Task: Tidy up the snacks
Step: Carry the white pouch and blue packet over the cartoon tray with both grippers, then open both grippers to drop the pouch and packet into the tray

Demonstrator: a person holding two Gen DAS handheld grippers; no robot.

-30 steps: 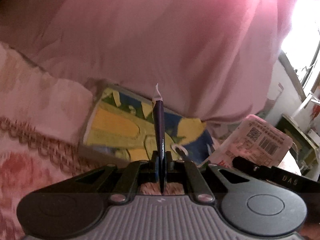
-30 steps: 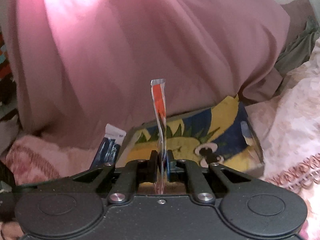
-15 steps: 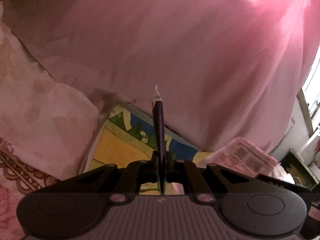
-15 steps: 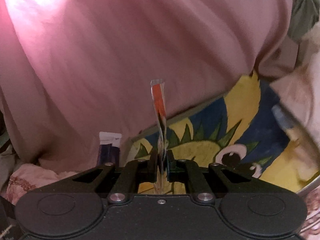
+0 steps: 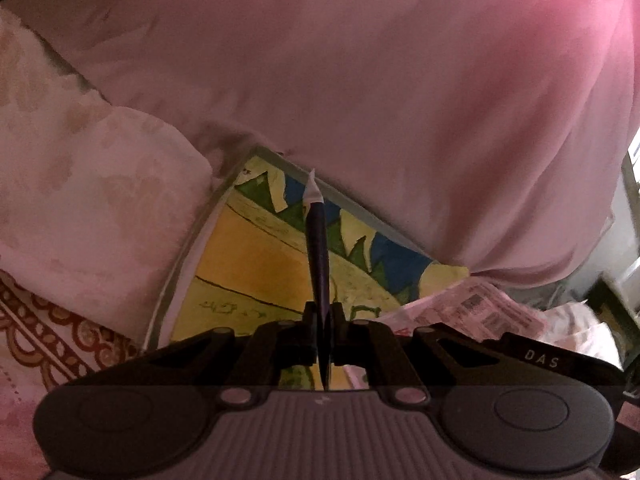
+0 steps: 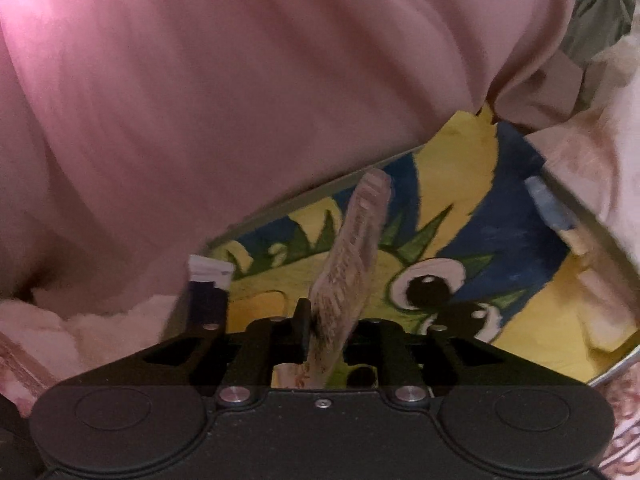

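Both grippers have dropped closer to the painted tray [image 6: 520,208] since a second ago, so its yellow and blue picture now fills far more of each view. On the right, the change is bigger: the right gripper [image 6: 326,320] has just been opening its jaws, and the pale snack packet [image 6: 352,264] that stood upright and edge-on between them now leans over to the right, showing its flat face. It sits loose between the parted jaws, above the near part of the tray, and looks as if it is slipping free. The left gripper [image 5: 322,316] is pressed together on a dark blue snack stick [image 5: 318,248], which points straight ahead over the tray's left half with its white crimped tip toward the pink cloth [image 5: 360,100] behind.

The step in hand seems to be laying both snacks into the tray. For the right side, it is best to let the packet fall flat before pulling back, so a jaw does not drag it out. For the left, lower the stick until it nearly lies on the tray floor, beside the printed packet [image 5: 480,312] rather than on it, then open gently.
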